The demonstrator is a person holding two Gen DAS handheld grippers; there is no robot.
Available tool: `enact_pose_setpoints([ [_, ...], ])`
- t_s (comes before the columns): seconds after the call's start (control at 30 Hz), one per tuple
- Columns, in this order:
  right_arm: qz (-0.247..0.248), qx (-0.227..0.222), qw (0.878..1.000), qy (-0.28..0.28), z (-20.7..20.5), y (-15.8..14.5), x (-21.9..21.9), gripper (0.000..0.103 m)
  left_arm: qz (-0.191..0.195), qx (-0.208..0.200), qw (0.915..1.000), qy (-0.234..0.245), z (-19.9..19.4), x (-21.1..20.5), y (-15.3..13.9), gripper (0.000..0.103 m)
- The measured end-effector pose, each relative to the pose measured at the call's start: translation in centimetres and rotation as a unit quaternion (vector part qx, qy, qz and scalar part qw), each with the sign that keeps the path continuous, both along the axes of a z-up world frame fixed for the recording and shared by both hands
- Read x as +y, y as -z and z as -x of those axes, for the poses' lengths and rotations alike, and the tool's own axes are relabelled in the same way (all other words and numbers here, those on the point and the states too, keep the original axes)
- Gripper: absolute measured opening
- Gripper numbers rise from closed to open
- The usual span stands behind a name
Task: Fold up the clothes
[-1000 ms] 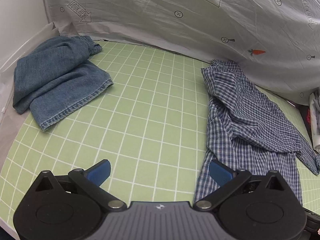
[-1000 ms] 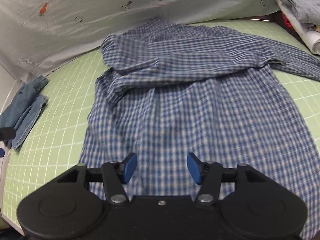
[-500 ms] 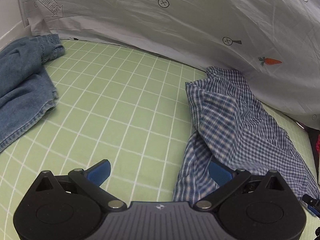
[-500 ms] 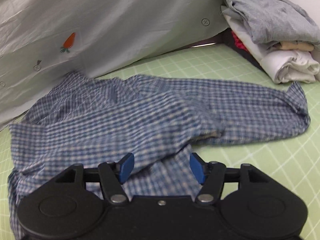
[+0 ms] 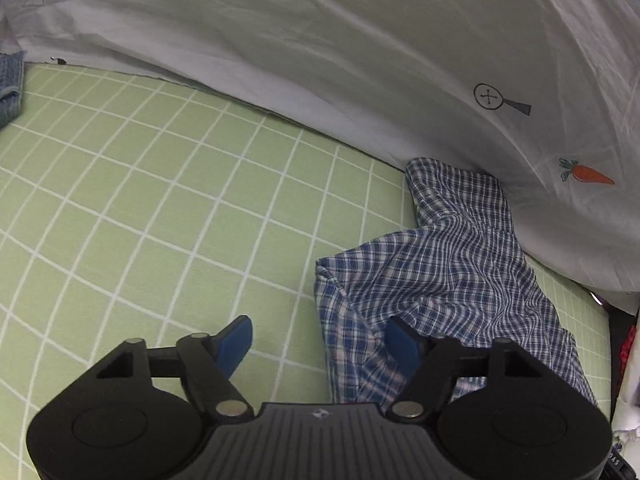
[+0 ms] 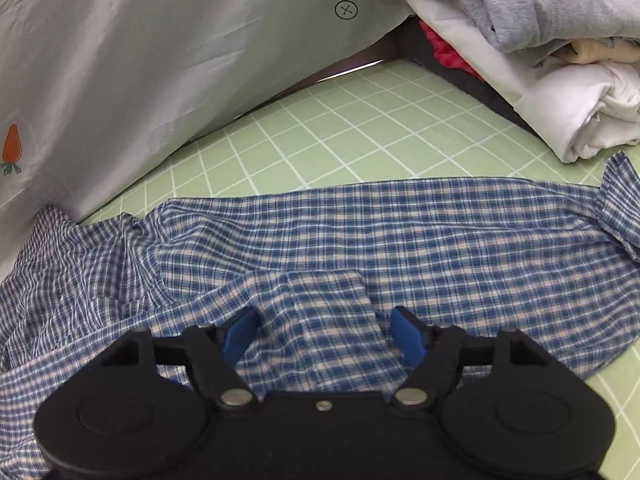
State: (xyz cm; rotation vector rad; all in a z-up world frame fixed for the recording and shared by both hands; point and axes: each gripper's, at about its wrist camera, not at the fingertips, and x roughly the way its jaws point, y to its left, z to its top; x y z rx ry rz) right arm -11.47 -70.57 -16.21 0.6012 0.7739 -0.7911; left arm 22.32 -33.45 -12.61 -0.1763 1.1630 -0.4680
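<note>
A blue and white checked shirt [image 6: 400, 248] lies crumpled on the green grid mat [image 6: 360, 120]. My right gripper [image 6: 326, 334] is open, low over the shirt, with a fold of the checked cloth between its blue pads. In the left wrist view the same shirt [image 5: 448, 264] lies at the right. My left gripper [image 5: 322, 340] is open at the shirt's left edge; its right pad [image 5: 402, 342] sits over the cloth and its left pad [image 5: 236, 340] over bare mat [image 5: 160, 200].
A white printed sheet [image 5: 360, 60] hangs along the back of the mat, also in the right wrist view [image 6: 160, 60]. A pile of grey, white and red clothes [image 6: 540, 40] is at the back right. Denim [image 5: 10, 84] shows at the far left edge.
Both grippers have moved forward and lower onto the shirt. The left view swung right, so the jeans slid out to the left edge. The right view now faces the sleeve and the clothes pile.
</note>
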Motion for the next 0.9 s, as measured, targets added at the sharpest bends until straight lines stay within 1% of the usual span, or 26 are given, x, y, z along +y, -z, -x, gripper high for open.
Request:
enact_pose_setpoints([
  [0.03, 0.002, 0.003, 1.000, -0.012, -0.1, -0.1, 0.1, 0.050, 0.007, 0.007, 0.9999, -0.001, -0.3, -0.2, 0.3, 0.060],
  [0.07, 0.004, 0.006, 1.000, -0.025, -0.3, -0.1, 0.1, 0.043, 0.014, 0.013, 0.9998, -0.003, -0.6, -0.4, 0.5, 0.050],
  [0.1, 0.005, 0.008, 0.999, -0.039, -0.4, -0.2, 0.2, 0.024, 0.022, 0.018, 0.9996, -0.007, -0.7, -0.5, 0.7, 0.042],
  [0.13, 0.007, 0.008, 0.999, -0.051, -0.6, -0.5, 0.2, 0.012, 0.031, 0.022, 0.9992, -0.011, -0.9, -0.6, 0.9, 0.019],
  [0.17, 0.015, 0.008, 0.998, -0.057, -0.8, -0.9, 0.4, 0.012, 0.036, 0.023, 0.9989, -0.015, -1.0, -0.7, 1.0, 0.002],
  [0.23, 0.040, 0.003, 0.997, -0.065, -1.1, -2.1, 0.5, 0.010, 0.039, 0.013, 0.9988, -0.028, -1.2, -1.0, 0.6, 0.002],
  [0.33, 0.084, -0.023, 0.994, -0.064, -1.5, -5.2, -0.1, 0.008, 0.039, -0.027, 0.9982, -0.036, -1.8, -1.4, -1.2, 0.001],
  [0.4, 0.118, -0.039, 0.991, -0.057, -1.8, -7.4, -0.8, 0.008, 0.042, -0.057, 0.9969, -0.032, -2.5, -2.1, -2.9, 0.001],
  [0.47, 0.146, -0.061, 0.986, -0.049, -2.2, -9.6, -1.9, 0.008, 0.044, -0.081, 0.9956, -0.019, -3.1, -3.3, -4.4, 0.002],
  [0.53, 0.159, -0.073, 0.984, -0.046, -3.0, -10.8, -3.0, 0.008, 0.028, -0.091, 0.9954, -0.004, -3.5, -5.1, -5.0, 0.002],
  [0.57, 0.166, -0.068, 0.983, -0.046, -3.6, -10.9, -3.5, 0.008, 0.015, -0.093, 0.9956, 0.004, -3.6, -6.1, -4.7, 0.002],
  [0.63, 0.173, -0.044, 0.983, -0.045, -4.6, -10.0, -4.3, 0.008, -0.018, -0.093, 0.9955, 0.010, -3.6, -7.7, -3.3, 0.002],
  [0.7, 0.163, -0.020, 0.986, -0.044, -5.1, -8.3, -4.8, 0.008, -0.048, -0.089, 0.9948, 0.012, -3.7, -8.9, -1.7, 0.002],
  [0.8, 0.141, 0.016, 0.989, -0.044, -5.5, -5.3, -5.4, 0.008, -0.066, -0.071, 0.9953, 0.004, -4.2, -9.5, 0.2, 0.002],
  [0.9, 0.115, 0.038, 0.992, -0.044, -5.5, -2.9, -5.8, 0.008, -0.076, -0.057, 0.9955, 0.001, -4.6, -9.6, 1.7, 0.004],
])
